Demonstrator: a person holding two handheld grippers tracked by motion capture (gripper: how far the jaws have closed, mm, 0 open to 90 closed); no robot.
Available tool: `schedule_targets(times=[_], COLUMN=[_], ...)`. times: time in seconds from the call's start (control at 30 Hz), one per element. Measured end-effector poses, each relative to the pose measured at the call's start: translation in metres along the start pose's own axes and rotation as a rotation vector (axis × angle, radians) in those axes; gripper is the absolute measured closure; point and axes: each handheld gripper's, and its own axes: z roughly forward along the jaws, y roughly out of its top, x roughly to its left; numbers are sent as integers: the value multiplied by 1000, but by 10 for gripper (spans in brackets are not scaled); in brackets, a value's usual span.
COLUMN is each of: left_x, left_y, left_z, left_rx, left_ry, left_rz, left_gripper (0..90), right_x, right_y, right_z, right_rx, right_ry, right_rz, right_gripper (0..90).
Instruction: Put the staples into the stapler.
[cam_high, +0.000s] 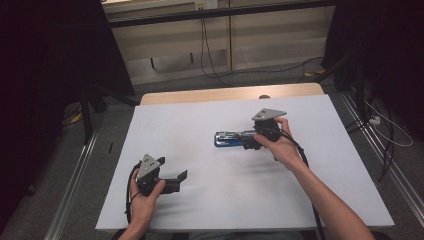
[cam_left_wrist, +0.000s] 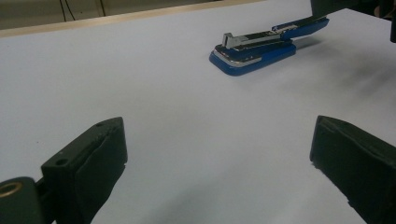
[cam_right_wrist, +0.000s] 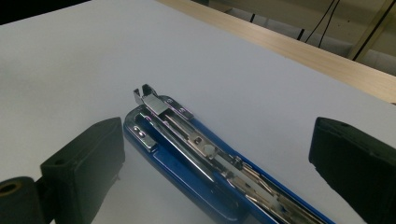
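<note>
A blue stapler (cam_high: 227, 138) lies flat near the middle of the white table (cam_high: 200, 120), with its metal magazine (cam_right_wrist: 163, 106) exposed on top. In the left gripper view the stapler (cam_left_wrist: 254, 49) has a blue upper part slanting up at its far end. My right gripper (cam_high: 251, 141) is at the stapler's right end and is open. The stapler body (cam_right_wrist: 196, 156) runs between its wide-apart jaws (cam_right_wrist: 217, 140), touching neither pad. My left gripper (cam_high: 180, 179) rests near the front left of the table, open and empty, with its fingers (cam_left_wrist: 217, 140) pointing toward the stapler.
The table's far edge is a bare wooden strip (cam_high: 225, 93). Cables (cam_high: 207, 55) trail on the floor behind it. Metal rails (cam_high: 75, 185) run along both sides, and black curtains (cam_high: 45, 75) hang at left and right.
</note>
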Motion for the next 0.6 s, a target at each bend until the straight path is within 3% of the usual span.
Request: schedule_targets(times=[0.4,0.6], left_x=[1,1], left_y=[0,0], left_z=[-1,-1], left_rx=[0,-3], left_ry=[2,6], left_rz=[4,-2], left_gripper=[41,42], right_x=[-8,-8], right_y=[-17,-31], right_z=[-29,-39], right_rx=[-44,-49], right_ry=[-51,-116], right_rz=[23,26], right_gripper=[34,34])
